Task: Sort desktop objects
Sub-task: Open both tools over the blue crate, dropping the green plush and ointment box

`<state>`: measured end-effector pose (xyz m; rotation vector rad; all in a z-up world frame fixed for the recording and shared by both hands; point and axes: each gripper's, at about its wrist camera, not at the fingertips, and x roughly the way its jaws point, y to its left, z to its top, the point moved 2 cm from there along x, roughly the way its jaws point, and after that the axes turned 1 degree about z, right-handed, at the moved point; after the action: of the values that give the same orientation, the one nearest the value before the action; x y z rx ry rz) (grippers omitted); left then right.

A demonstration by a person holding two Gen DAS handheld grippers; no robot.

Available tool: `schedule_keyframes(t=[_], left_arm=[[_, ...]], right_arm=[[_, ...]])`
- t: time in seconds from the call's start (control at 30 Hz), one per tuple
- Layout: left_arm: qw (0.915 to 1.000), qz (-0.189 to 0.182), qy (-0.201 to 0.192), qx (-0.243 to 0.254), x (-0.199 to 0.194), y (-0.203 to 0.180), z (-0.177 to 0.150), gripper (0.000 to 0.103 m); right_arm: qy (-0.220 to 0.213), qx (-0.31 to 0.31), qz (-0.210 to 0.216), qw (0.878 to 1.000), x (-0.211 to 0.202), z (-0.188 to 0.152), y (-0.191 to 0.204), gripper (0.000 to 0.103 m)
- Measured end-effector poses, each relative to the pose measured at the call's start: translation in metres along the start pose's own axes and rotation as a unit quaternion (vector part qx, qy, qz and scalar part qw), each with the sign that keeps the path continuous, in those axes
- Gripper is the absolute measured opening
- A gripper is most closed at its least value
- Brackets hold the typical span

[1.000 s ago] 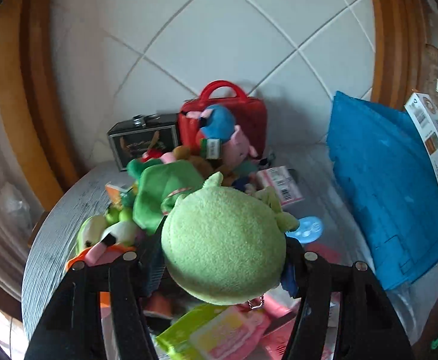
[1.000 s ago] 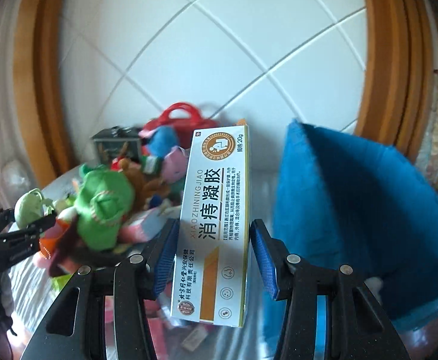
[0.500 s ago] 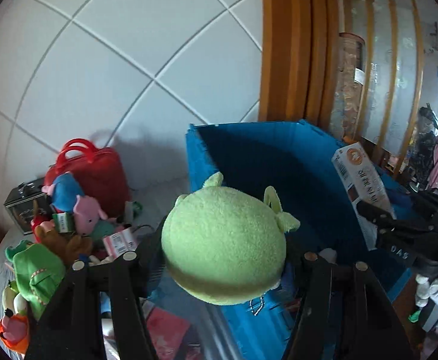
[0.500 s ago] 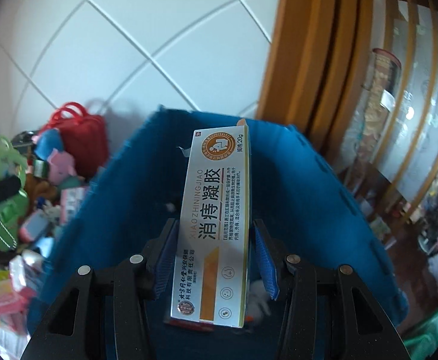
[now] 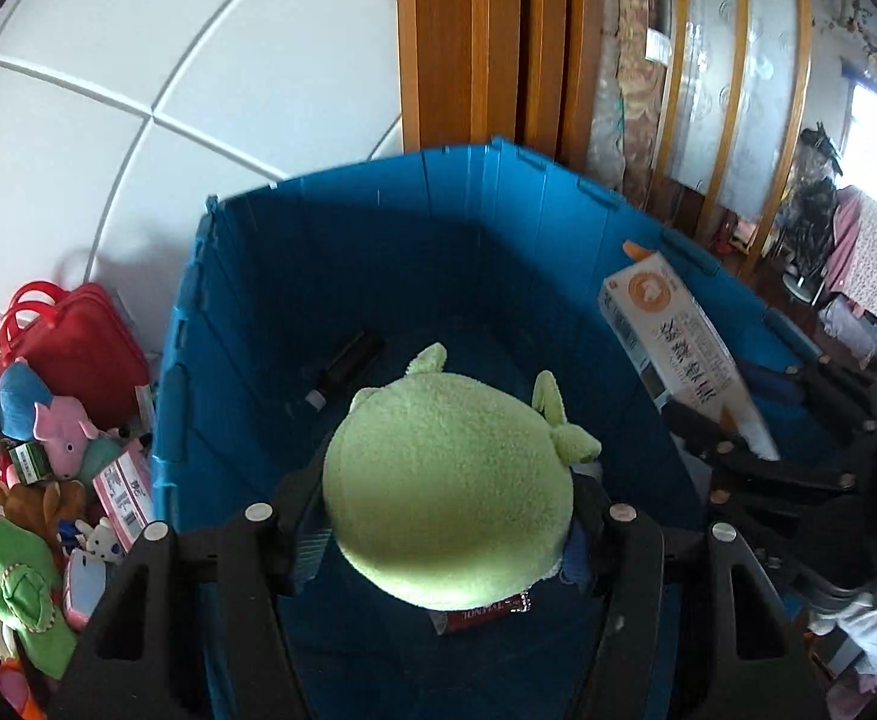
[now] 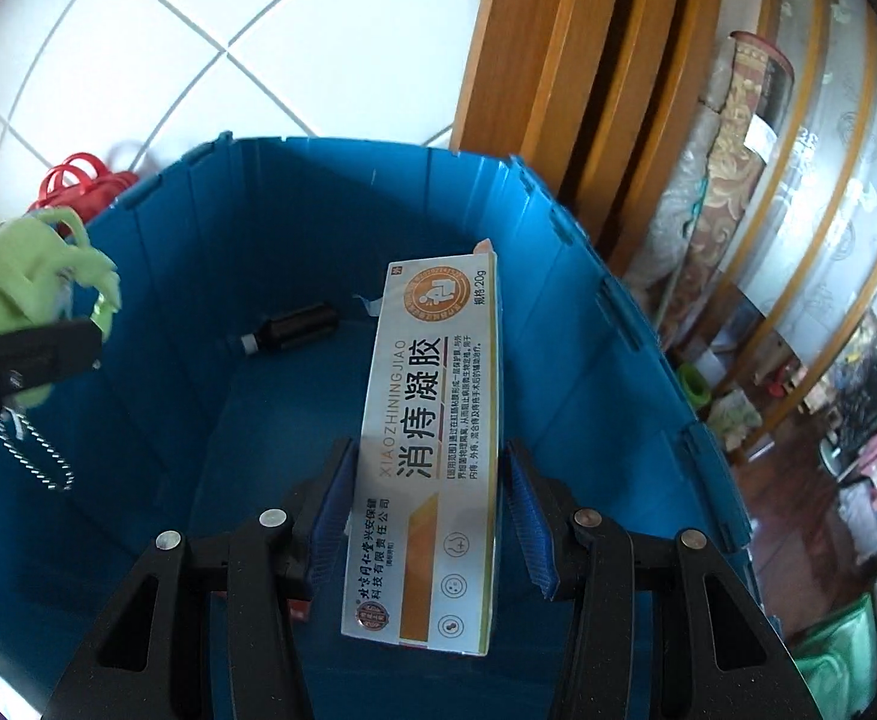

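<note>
Your left gripper (image 5: 447, 531) fingers clamp the green plush toy (image 5: 447, 495) — right gripper (image 6: 426, 525) fingers pinch the ointment box (image 6: 429, 450) above the blue bin (image 6: 210, 240).

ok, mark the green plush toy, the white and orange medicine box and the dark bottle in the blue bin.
green plush toy (image 5: 447, 492), left wrist view, middle of its rounded back.
white and orange medicine box (image 6: 432, 438), right wrist view, printed front face.
dark bottle (image 6: 294, 327), right wrist view, its body, on the bin floor.

The left gripper (image 5: 447, 516) clamps a green plush (image 5: 447, 498) over the blue bin (image 5: 240, 360), where a dark bottle (image 5: 345, 366) lies at the far end. To the right, the right gripper (image 5: 738, 450) holds a white box (image 5: 672, 342). Toys (image 5: 48, 432) crowd the left.
</note>
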<state>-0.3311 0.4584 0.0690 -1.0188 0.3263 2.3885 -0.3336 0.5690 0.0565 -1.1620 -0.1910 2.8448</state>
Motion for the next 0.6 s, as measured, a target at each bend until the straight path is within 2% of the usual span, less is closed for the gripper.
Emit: schedule_keyframes(t=[0.07,0.17,0.3,0.4,0.43,0.57,0.6], left_arm=[[0.9998,-0.002,0.019,0.006,0.0067,-0.0017,-0.0017,0.061],[0.9999,0.009,0.008,0.009,0.0040,-0.0011,-0.0018,0.064],[0.9997,0.015,0.016,0.002,0.0065,0.0018,-0.0049,0.066],[0.9996,0.020,0.018,-0.002,0.0061,0.0029,-0.0073,0.073],[0.9996,0.022,0.017,-0.003,0.0060,0.0027,-0.0073,0.074],[0.9995,0.029,0.013,-0.007,0.0078,0.0038,-0.0082,0.074],[0.9994,0.030,0.012,-0.010,0.0085,0.0061,-0.0085,0.074]], right_arm=[[0.005,-0.008,-0.013,1.000,0.0023,0.0001,0.0006,0.049],[0.013,-0.011,-0.013,1.000,0.0064,0.0010,0.0003,0.049],[0.017,-0.023,-0.022,0.999,0.0088,0.0007,0.0035,0.049],[0.013,-0.025,-0.029,0.999,0.0082,0.0002,0.0039,0.051],[0.013,-0.023,-0.026,0.999,0.0082,0.0004,0.0030,0.055],[0.010,-0.019,-0.023,1.000,0.0051,0.0017,0.0027,0.081],[0.008,-0.021,-0.028,0.999,0.0049,0.0023,0.0030,0.083]])
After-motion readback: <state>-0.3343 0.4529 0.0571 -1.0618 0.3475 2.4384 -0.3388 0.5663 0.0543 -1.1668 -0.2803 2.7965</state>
